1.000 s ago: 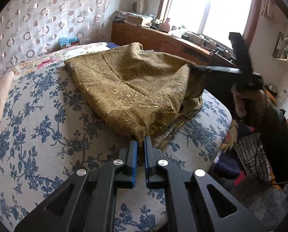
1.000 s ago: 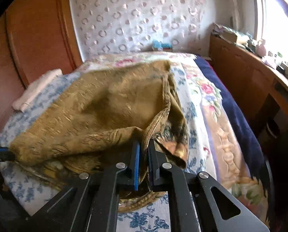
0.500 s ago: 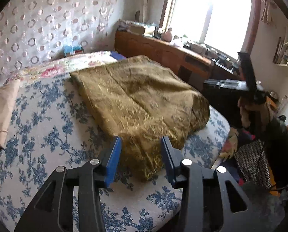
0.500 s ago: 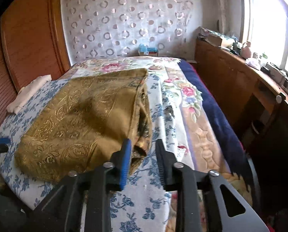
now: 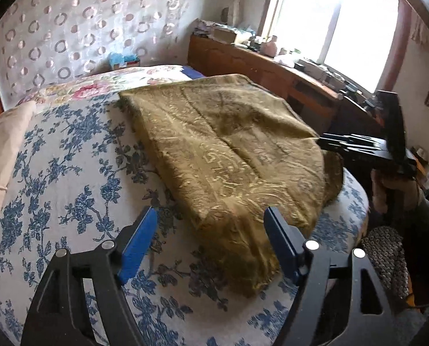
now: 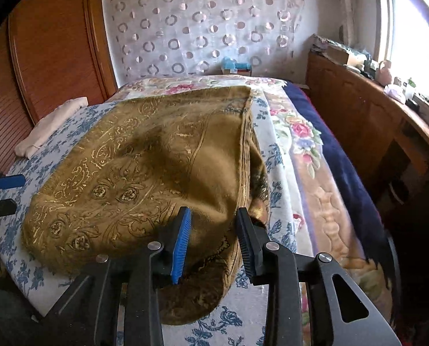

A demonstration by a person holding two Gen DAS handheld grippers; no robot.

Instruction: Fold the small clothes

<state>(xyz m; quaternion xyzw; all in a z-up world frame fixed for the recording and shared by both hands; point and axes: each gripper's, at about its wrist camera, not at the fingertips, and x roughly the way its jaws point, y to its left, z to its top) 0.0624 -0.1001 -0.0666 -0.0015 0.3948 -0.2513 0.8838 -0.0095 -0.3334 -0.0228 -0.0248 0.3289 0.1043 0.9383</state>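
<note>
Left wrist view, left gripper (image 5: 210, 216) open above cloth (image 5: 228, 155)

Gold cloth (image 5: 228, 155) on floral bedspread (image 5: 70, 173)

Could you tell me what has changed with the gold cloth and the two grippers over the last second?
Both grippers let go: the left gripper and right gripper were clamped on the gold cloth and their jaws have just been opening. The cloth's lifted edge dropped, and it now lies folded and flatter on the bed. The pale folded cloth at the bed's edge stayed put.
</note>
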